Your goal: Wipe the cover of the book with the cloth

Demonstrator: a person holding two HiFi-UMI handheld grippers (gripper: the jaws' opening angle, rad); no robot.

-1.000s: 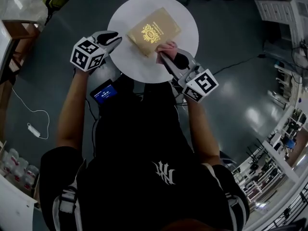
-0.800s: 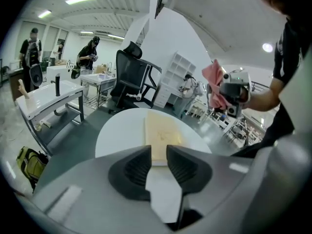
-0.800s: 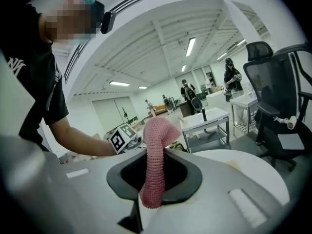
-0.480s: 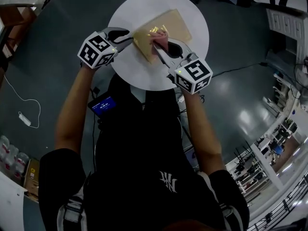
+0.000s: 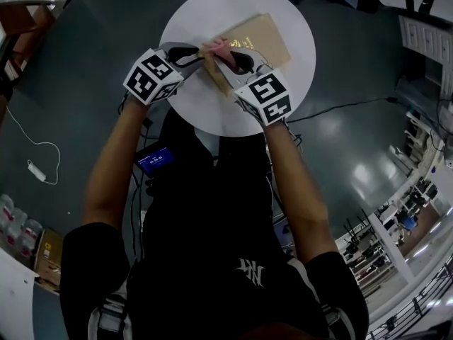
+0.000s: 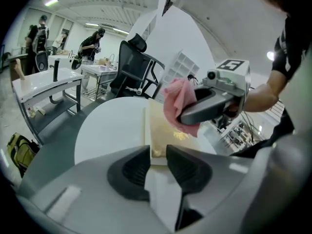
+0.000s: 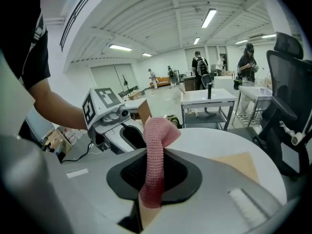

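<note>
Closer together than a second ago: left gripper [image 5: 198, 54] and right gripper [image 5: 225, 54], tips now almost meeting at the near-left corner of the book [image 5: 262, 37]. Cloth [image 5: 216, 45] carried left from the book's near-right edge to that corner.

Head view: tan book flat on the round white table [image 5: 212, 13]. Low at the left, clear bottles [image 5: 14, 225] beside a cardboard box [image 5: 44, 250], box contents not readable. Glossy grey floor [image 5: 85, 83], with a white cable [image 5: 32, 154] trailing across it.

Left gripper view: jaws closing, the book's corner wedged between the pads and touching both. Pink cloth bunched over the gilt cover just beyond, pinched in the right gripper. Yellow-green backpack [image 6: 14, 150] on the floor at left. White grid shelf [image 6: 180, 67] far behind, compartments too small to read. Black office chair [image 6: 129, 67] and desks [image 6: 44, 84] beyond the table.

Right gripper view: jaws clenched on the cloth, a pink roll standing up between them. Tan cover at right on the table. Bright hall behind, with strip lights [image 7: 209, 17] overhead.
</note>
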